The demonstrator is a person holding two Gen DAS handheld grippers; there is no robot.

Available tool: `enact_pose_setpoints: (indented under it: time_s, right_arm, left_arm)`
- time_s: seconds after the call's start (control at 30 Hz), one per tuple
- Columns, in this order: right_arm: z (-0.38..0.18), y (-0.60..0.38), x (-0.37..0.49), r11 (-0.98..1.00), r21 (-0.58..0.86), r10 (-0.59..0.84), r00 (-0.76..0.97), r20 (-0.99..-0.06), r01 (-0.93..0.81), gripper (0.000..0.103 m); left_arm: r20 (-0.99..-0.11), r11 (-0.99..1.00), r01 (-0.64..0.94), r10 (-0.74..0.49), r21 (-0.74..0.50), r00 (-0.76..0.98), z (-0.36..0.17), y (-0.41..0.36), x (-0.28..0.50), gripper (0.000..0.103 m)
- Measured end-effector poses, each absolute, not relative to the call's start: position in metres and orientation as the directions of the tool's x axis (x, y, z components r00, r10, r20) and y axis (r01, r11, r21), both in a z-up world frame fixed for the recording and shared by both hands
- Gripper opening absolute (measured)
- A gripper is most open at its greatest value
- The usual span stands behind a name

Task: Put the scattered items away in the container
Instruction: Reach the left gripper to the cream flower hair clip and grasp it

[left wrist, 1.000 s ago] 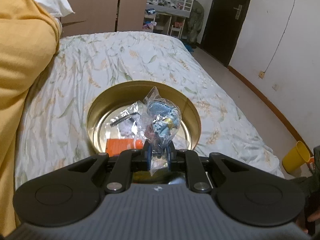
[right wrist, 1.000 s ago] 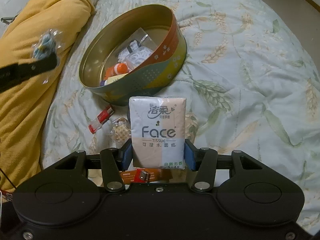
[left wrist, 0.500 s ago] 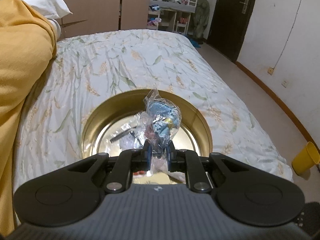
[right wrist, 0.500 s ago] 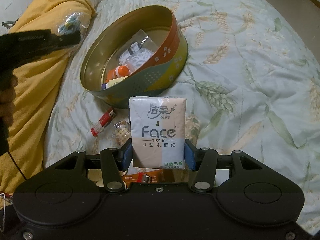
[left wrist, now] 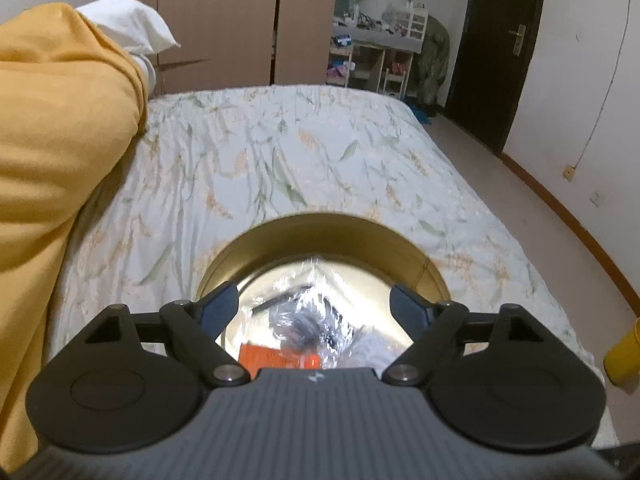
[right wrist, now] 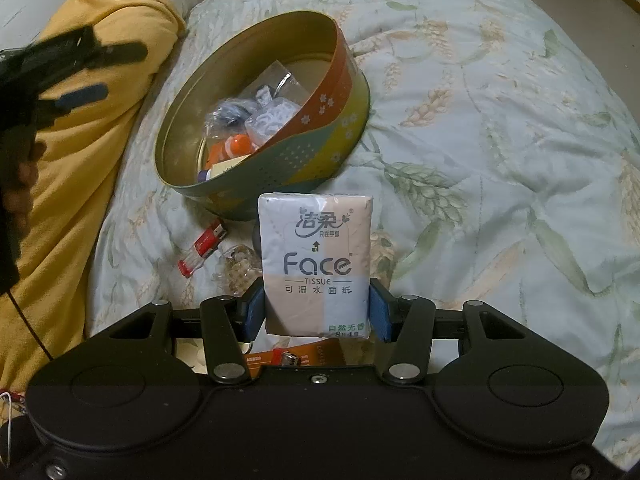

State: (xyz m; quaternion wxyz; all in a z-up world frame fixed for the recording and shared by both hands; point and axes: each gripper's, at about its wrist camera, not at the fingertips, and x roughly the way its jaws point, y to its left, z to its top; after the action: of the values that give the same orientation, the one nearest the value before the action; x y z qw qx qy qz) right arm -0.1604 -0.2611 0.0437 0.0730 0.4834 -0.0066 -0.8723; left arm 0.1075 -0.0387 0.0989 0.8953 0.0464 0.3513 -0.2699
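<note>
The round gold tin (left wrist: 320, 232) sits on the bed just below my left gripper (left wrist: 314, 298). Its jaws are opening wide with nothing between them. The clear bag of blue bits (left wrist: 308, 320) lies blurred inside the tin, over an orange packet (left wrist: 268, 356). In the right wrist view the tin (right wrist: 340, 120) holds the bag (right wrist: 228, 114), a bag of white rings (right wrist: 272, 118) and an orange-capped item (right wrist: 236, 146). The left gripper (right wrist: 108, 72) hovers beyond its left rim. My right gripper (right wrist: 318, 314) is shut on a tissue pack (right wrist: 316, 264), held upright.
A red lighter (right wrist: 204, 246), a clear bag of beige pieces (right wrist: 236, 268) and an orange packet (right wrist: 304, 354) lie on the floral bedsheet (right wrist: 480, 160) before the tin. A yellow blanket (left wrist: 52, 160) rises on the left. A yellow cup (left wrist: 624, 356) stands beyond the bed's right edge.
The left gripper moved over the tin, opened and let go of the clear bag, which now lies in the tin. The right gripper kept still with the tissue pack.
</note>
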Motion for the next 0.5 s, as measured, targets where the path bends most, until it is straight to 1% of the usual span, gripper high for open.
enact_pose_setpoints:
  time_s: [0.1,0.27,0.5]
  right_arm:
    - [0.044,-0.262,-0.160,-0.989,0.082,-0.136,-0.522,-0.842,0.126,0.050]
    - [0.045,-0.261,-0.159,-0.989,0.083,-0.135,-0.525,-0.840,0.121,0.050]
    - [0.046,-0.261,-0.158,-0.990,0.079,-0.130,-0.529,-0.838,0.118,0.050]
  left_arm:
    - [-0.676,0.849,0.510,-0.455,-0.135,0.579,0.089,-0.023,0.102,0.097]
    - [-0.714,0.853,0.498,-0.445,-0.154,0.541,0.068,-0.001,0.086,0.098]
    - [-0.733,0.843,0.507,-0.459,-0.181,0.502,0.051,0.023,0.055,0.099]
